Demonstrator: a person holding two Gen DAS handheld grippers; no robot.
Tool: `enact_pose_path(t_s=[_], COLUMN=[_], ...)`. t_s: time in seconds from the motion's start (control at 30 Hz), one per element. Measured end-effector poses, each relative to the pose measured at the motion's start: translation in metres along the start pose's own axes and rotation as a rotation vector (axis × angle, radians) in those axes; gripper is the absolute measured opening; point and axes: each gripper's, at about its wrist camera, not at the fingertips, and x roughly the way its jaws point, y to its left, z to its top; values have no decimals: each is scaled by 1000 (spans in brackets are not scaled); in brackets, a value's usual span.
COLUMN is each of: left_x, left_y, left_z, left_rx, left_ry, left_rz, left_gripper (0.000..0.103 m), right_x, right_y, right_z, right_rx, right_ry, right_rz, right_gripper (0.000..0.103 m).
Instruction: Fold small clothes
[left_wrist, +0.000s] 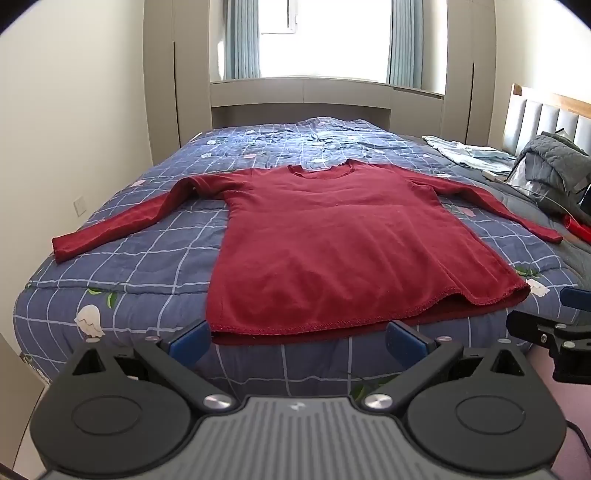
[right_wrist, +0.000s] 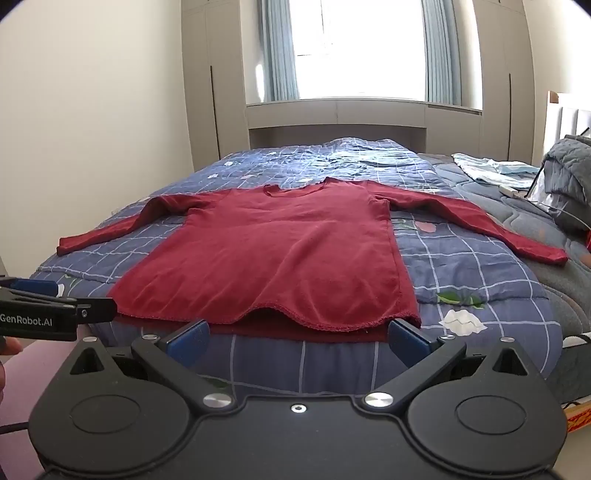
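room: bedroom, bright window (left_wrist: 325, 37) with blue curtains sitting at the back, pale wardrobes flanking it
bed (left_wrist: 155, 236): wearing a blue checked quilt, taking up most of both views
left hand-held gripper (left_wrist: 295, 341): hanging just off the foot of the bed, jaws standing wide open, nothing sitting between the blue pads
red long-sleeve shirt (left_wrist: 332, 240): lying flat in the middle of the quilt, neckline facing the window, both sleeves spreading outward, hem reaching the near edge of the bed
right hand-held gripper (right_wrist: 297, 338): also gaping wide, empty, pointing at the hem's right part
grey padded jacket (left_wrist: 554, 162): piling up far right by the headboard
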Motion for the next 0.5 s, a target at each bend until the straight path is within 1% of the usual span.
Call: enact_pose_path(t_s=[0.2, 0.5], left_x=[-2, -2], left_y=[0, 1], left_z=[0, 2], left_rx=[-4, -4], left_ry=[-6, -1], left_rz=[5, 5], left_gripper=[103, 103], right_x=[-1, -1], right_y=[3, 3], right_z=[1, 1], right_rx=[-24, -23], right_ry=[6, 9], right_rz=[1, 1], right_gripper=[103, 103])
